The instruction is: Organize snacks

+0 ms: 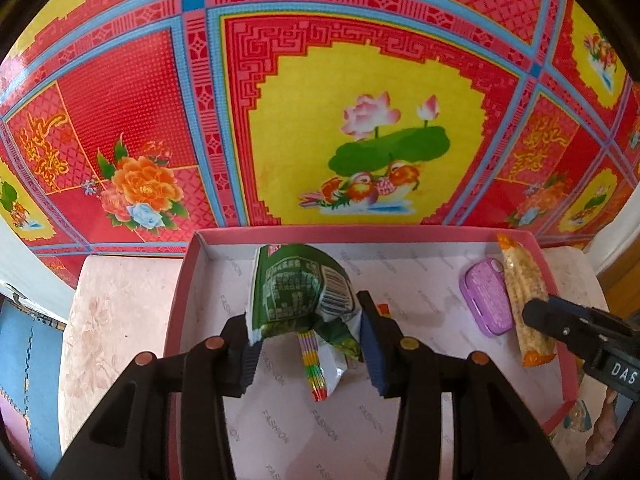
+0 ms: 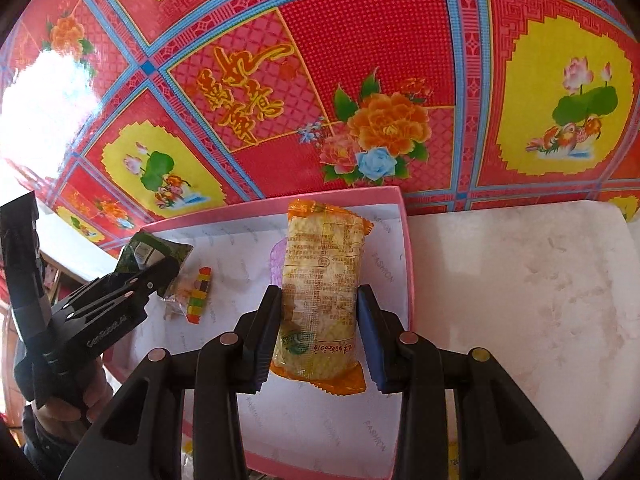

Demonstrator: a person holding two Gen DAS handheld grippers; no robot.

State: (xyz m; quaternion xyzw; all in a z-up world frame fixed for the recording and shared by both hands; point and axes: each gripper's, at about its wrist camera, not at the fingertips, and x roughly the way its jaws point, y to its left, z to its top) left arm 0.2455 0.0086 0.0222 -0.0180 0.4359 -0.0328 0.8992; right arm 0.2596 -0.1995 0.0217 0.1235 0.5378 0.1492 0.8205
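Black tongs on my left side (image 1: 308,344) are clenched on a crumpled green foil snack bag (image 1: 300,292), which hangs just above the floor of the shallow pink cardboard box with white printed lining (image 1: 280,233). Beneath the bag lies a small clear packet with rainbow-striped candy (image 1: 316,368); most of it is hidden by the bag, so I cannot tell its full shape. My right tongs (image 2: 318,334) grasp a long orange-and-clear wrapped rice cracker bar (image 2: 320,280) near the box's right wall. Behind the bar, a purple oval plastic case (image 1: 486,298) is mostly covered in the right view. A hand (image 2: 80,396) shows only partly, at the lower left edge of the right view. Both tongs point steeply downward into the box, which rests on a pale pink marbled tabletop (image 2: 520,280) before a red, yellow and blue floral patterned sheet (image 1: 360,120).
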